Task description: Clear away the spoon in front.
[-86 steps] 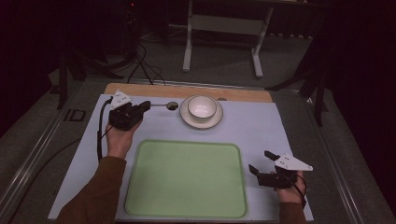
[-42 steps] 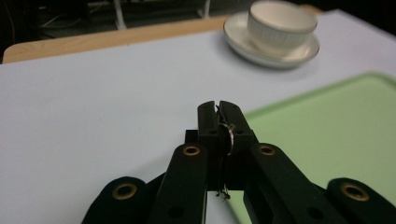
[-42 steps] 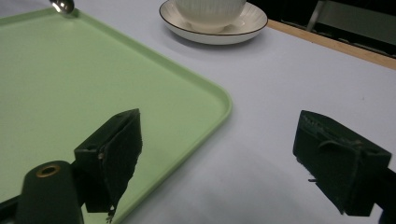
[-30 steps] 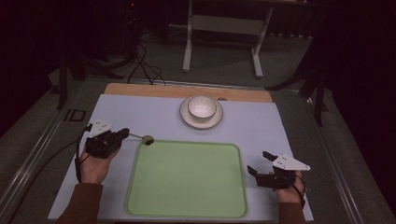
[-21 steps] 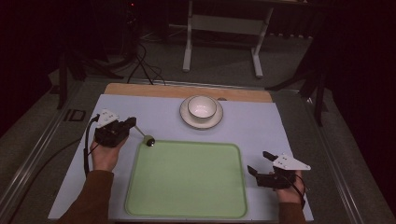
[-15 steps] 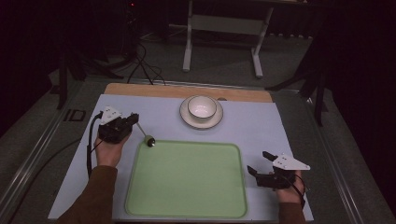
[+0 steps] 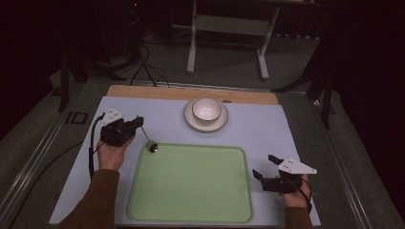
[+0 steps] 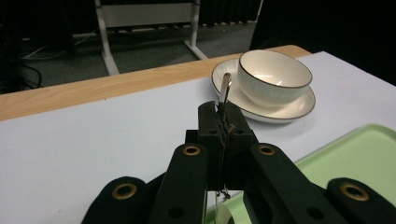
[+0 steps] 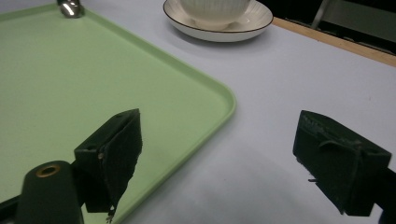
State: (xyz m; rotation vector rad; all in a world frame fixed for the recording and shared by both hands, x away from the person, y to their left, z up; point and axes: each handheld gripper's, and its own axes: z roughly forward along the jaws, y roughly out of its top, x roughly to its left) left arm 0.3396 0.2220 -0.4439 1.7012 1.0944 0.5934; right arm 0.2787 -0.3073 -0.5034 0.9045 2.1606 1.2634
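Fingers (image 9: 123,154) of the right gripper (image 7: 270,171) stand wide apart with nothing between them — the hand rests low on the pale mat (image 7: 267,129), just beside the right edge of the green tray (image 7: 191,186). In the right gripper view one finger hangs over the tray's rim, the other over bare mat.

Left gripper (image 7: 136,125) sits farther up, on the left side of the worktop (image 7: 191,92), just off the tray's far left corner. Its fingers (image 8: 211,126) are pressed together on a thin metal handle — a spoon (image 7: 147,138), by the look of it. In the left gripper view the handle end (image 8: 226,91) sticks up above the closed fingers. In the high view the shaft slants down from the gripper toward the tray, and the rounded bowl end (image 7: 153,146) lies at the tray's far left corner; whether it touches the rim I cannot tell. The same shiny end shows at the top left of the right gripper view, at the tray's edge.

Beyond the tray, well apart from both grippers: a white bowl (image 7: 207,109) with a dark rim line, standing upright on a matching saucer (image 7: 192,119). Inside of the bowl looks bare.

Past the saucer, a strip of wooden worktop edge, then dark floor with a white frame stand (image 7: 227,26) and cables (image 7: 143,67).
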